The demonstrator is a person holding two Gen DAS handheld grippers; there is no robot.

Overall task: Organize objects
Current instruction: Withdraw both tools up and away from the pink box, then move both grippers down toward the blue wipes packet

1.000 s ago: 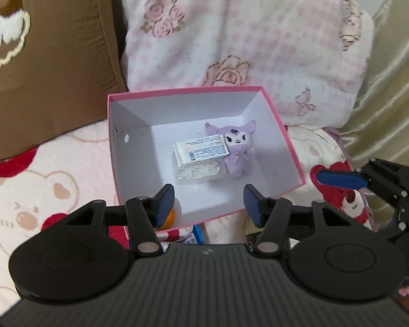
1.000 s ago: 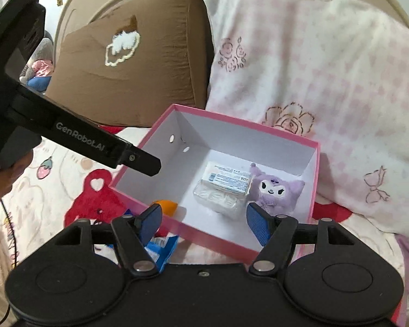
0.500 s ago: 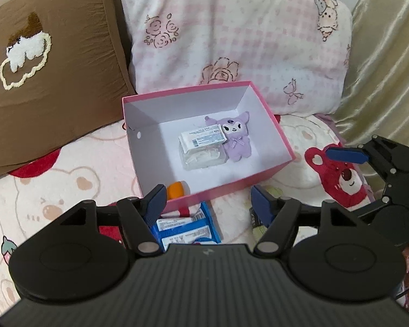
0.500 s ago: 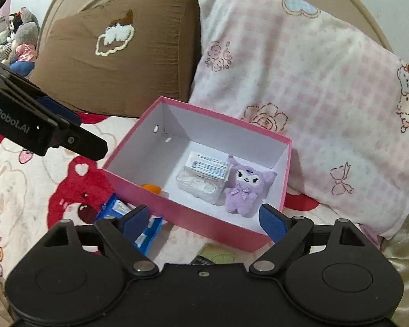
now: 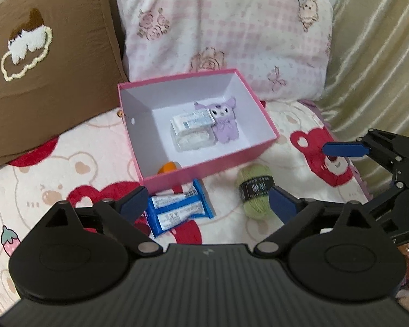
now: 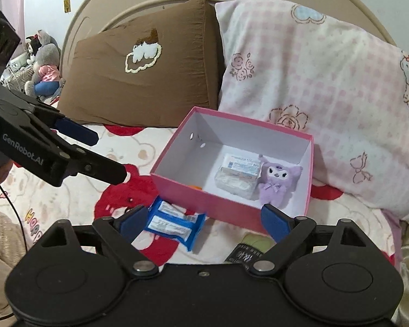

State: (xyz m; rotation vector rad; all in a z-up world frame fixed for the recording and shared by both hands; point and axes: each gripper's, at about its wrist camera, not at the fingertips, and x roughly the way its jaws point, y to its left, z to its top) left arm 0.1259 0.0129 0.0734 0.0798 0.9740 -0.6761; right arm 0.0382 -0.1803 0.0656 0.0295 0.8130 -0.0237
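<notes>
Two black hand-held grippers, left gripper (image 5: 208,204) and right gripper (image 6: 204,218), both spread wide, empty; left jaws just opened further. Pink cardboard box (image 5: 204,170) on bear-print bedspread (image 5: 54,174) holds purple plush doll (image 5: 225,122), clear plastic packet (image 5: 192,133). Blue snack wrappers (image 5: 177,209), green yarn ball (image 5: 255,188) just outside box.

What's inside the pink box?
Inside the pink box lie a purple plush toy, a clear packet with a white labelled box on top, and something orange, mostly hidden behind the near wall.

pink box (image 5: 212,169), green yarn (image 5: 255,188), brown pillow (image 6: 144,81)
</notes>
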